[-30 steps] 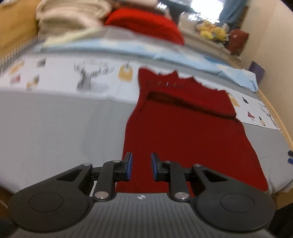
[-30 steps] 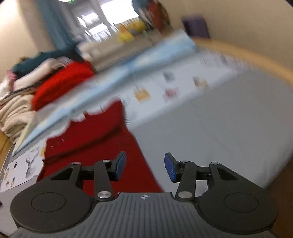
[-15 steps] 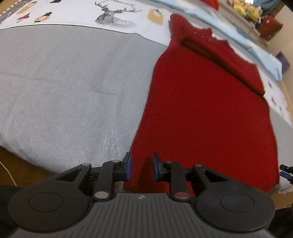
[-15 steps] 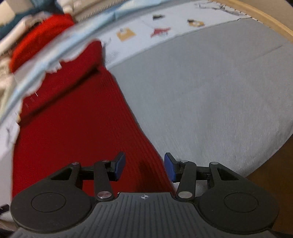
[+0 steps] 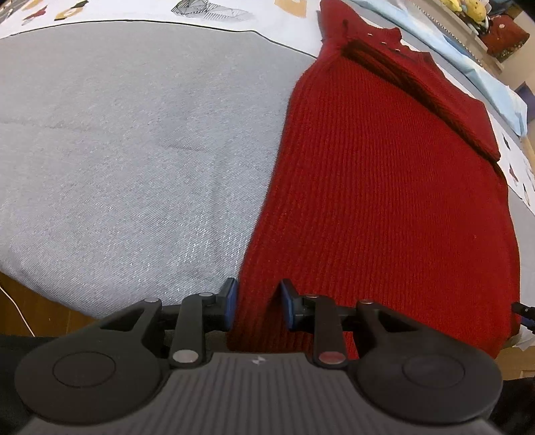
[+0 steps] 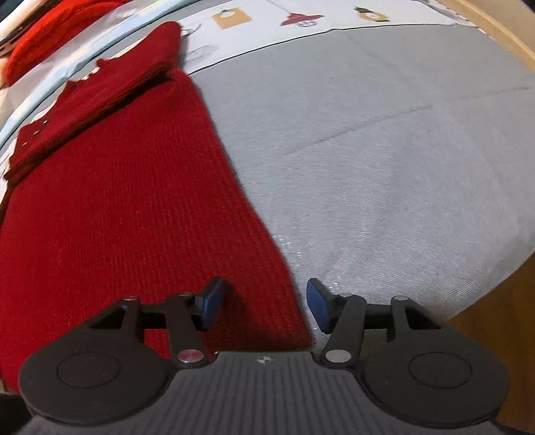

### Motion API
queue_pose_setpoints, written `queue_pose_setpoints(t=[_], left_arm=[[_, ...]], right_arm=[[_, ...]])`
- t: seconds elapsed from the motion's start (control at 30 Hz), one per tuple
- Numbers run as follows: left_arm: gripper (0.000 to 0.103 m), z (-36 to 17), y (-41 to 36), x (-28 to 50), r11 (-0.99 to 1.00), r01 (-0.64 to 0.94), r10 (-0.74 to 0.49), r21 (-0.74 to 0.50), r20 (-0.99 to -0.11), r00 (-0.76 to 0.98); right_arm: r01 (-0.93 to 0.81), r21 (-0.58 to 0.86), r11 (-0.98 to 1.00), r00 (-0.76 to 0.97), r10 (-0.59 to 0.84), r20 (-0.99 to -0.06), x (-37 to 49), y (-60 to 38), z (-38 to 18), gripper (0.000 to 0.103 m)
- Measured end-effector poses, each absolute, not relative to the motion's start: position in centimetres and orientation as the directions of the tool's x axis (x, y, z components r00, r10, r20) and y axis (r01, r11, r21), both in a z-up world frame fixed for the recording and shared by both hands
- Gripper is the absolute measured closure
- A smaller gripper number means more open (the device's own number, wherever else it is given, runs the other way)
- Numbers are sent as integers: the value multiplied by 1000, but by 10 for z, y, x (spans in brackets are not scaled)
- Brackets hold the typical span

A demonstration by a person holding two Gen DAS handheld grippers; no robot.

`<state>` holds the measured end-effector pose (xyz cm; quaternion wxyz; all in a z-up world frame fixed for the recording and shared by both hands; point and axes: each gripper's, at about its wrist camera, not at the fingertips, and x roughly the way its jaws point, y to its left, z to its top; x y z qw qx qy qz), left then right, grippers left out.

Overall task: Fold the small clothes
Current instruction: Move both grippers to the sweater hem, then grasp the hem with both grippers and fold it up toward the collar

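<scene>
My left gripper (image 5: 257, 302) sits at the near left corner of the red sweater (image 5: 384, 187), its blue pads (image 5: 230, 299) spread apart with the sweater's left edge running up between them; I cannot tell whether they touch the knit. My right gripper (image 6: 264, 302) is at the near right corner of the same sweater (image 6: 127, 214), spread wider, the left pad over the red knit and the right pad over the grey sheet (image 6: 384, 160). The sweater's right edge passes between those pads.

The sweater lies flat on the grey sheet (image 5: 127, 134), its hem toward me and its length running away from me. At its far end a sleeve is folded across the chest, and small buttons show near the collar. Beyond the grey sheet is a white cloth printed with small pictures (image 6: 301, 18), and past that a pale blue cloth (image 5: 468, 57). In the left view's far corner sit yellow soft toys (image 5: 464, 8), blurred.
</scene>
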<state>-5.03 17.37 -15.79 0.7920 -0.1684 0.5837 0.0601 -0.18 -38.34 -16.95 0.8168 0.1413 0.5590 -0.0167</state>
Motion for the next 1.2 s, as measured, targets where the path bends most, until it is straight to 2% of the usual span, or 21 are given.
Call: queue_pose_setpoints(t=[0.33, 0.57, 0.67, 0.83, 0.97, 1.03, 1.07, 1.2], left_arm=[[72, -159, 160, -46, 948, -269, -76, -167, -945, 319], [72, -158, 155, -48, 951, -261, -72, -162, -943, 325], [72, -157, 152, -48, 954, -256, -69, -158, -944, 324], [73, -157, 147, -47, 961, -232, -73, -154, -944, 323], [74, -158, 144, -48, 964, -217, -74, -150, -943, 324], [83, -159, 143, -48, 967, -204, -78, -150, -942, 327], [91, -158, 142, -48, 968, -199, -79, -152, -940, 333], [94, -131, 144, -57, 962, -208, -61, -178, -880, 471]], right_arm=[[81, 186, 979, 369, 143, -918, -4, -370, -167, 54], [65, 189, 980, 375, 151, -915, -1, -367, -167, 69], [40, 196, 980, 382, 166, -909, -3, -363, -165, 79], [36, 226, 973, 388, 195, -901, -5, -364, -163, 80], [34, 225, 974, 377, 196, -905, -5, -363, -165, 75], [19, 208, 978, 377, 186, -908, -3, -358, -166, 75], [17, 204, 979, 377, 183, -908, -2, -358, -166, 77], [28, 234, 972, 409, 203, -890, -3, -360, -160, 84]])
